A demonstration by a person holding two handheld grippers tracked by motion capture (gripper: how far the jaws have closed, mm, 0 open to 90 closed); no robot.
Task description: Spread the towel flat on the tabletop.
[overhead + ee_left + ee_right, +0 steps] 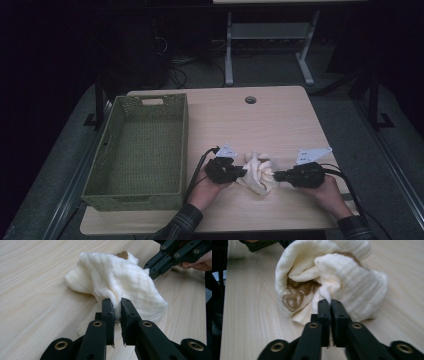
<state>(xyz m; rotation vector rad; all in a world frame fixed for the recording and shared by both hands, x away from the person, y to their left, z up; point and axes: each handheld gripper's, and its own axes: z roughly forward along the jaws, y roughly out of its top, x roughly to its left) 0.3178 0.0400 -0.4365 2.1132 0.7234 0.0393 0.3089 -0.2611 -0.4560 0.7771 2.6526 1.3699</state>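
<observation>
A crumpled cream cloth (258,172) with a brown patch lies on the wooden table (270,120) between my two grippers. My left gripper (243,172) pinches its left side; in the left gripper view the jaws are shut on a fold of the cloth (117,282), with the gripper (117,305) close to the tabletop. My right gripper (276,176) grips the cloth's right side; in the right gripper view a twisted fold of the cloth (342,272) sits between the shut jaws of the gripper (329,303). The right gripper's jaws (160,263) also show at the far side of the cloth.
A green woven basket (137,186) stands on the table's left part, close beside my left hand. A round cable hole (250,100) sits near the far edge. Beyond the table are a desk's metal legs (229,55) and cables on the floor.
</observation>
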